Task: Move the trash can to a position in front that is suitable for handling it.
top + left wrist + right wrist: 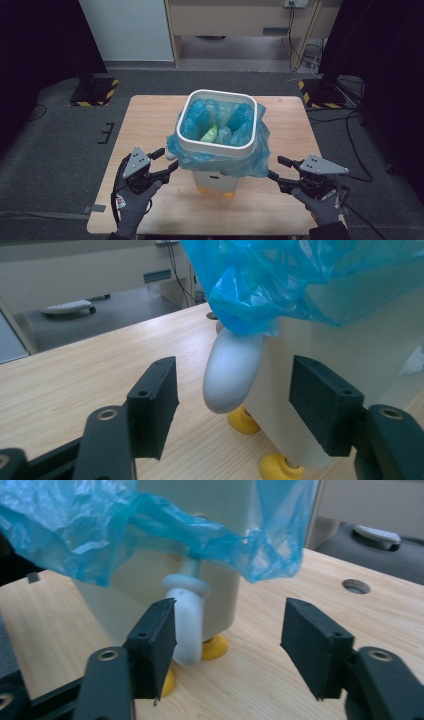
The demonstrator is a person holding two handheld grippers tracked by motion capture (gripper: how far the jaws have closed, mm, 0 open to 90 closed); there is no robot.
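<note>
A white bin (218, 95) lined with a blue plastic bag (235, 160) stands on yellow feet (227, 194) at the middle of the wooden table (150, 120). The bag's edge hangs over the rim, and something yellow-green (210, 133) lies inside. My left gripper (161, 162) is open just left of the bin's base. In the left gripper view, a white rounded arm of the bin (232, 370) sits between the open jaws, under the bag (300, 280). My right gripper (277, 169) is open at the bin's right. Its own view shows the bin's other white arm (187, 615) beside its left pad (155, 640).
Two stand bases with yellow-black stripes (95, 92) (320, 92) sit on the grey floor behind the table, with cables (350, 130) trailing at the right. A wooden cabinet (240, 20) stands at the back. The table has a small round hole (356, 586).
</note>
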